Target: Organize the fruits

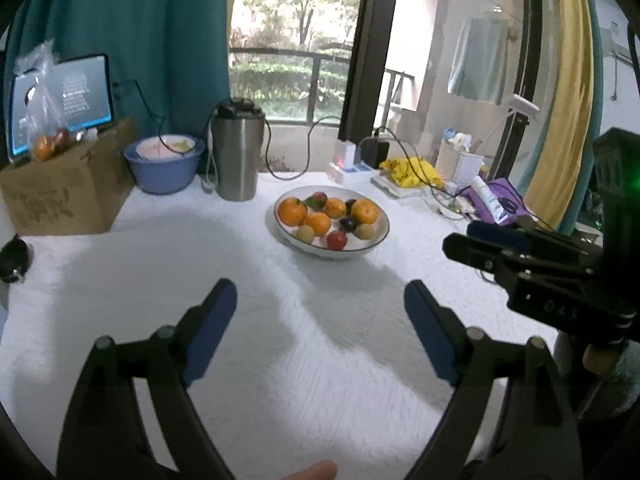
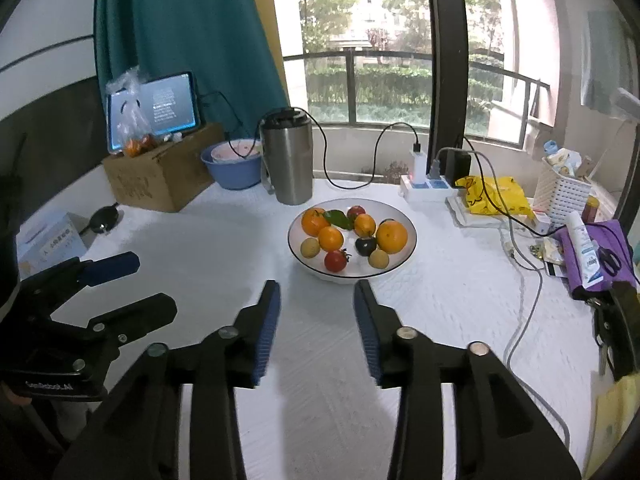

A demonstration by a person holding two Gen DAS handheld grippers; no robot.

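I hold both grippers empty with fingers spread over the white worktop (image 2: 224, 248), the left gripper (image 1: 320, 308) wider than the right gripper (image 2: 316, 304). My worry is nudging a round fruit so it rolls out of the crowded white bowl (image 2: 404, 256). It holds oranges (image 2: 391, 237), a red tomato-like fruit (image 2: 335, 261), a dark plum (image 2: 365, 246) and small tan fruits (image 2: 310, 247); more fruit sits bagged (image 1: 44, 136) on the cardboard box (image 1: 64, 196).

white bowl (image 2: 404, 220), dark rim | oranges (image 2: 391, 237) orange | tomato (image 2: 335, 261) red | tablecloth (image 2: 240, 248) white | curtain (image 2: 180, 40) teal

The left tool (image 2: 132, 284) carries the white brand print "GenRobot.AI" on its body; the right tool (image 1: 460, 240) shows faint digits "043".
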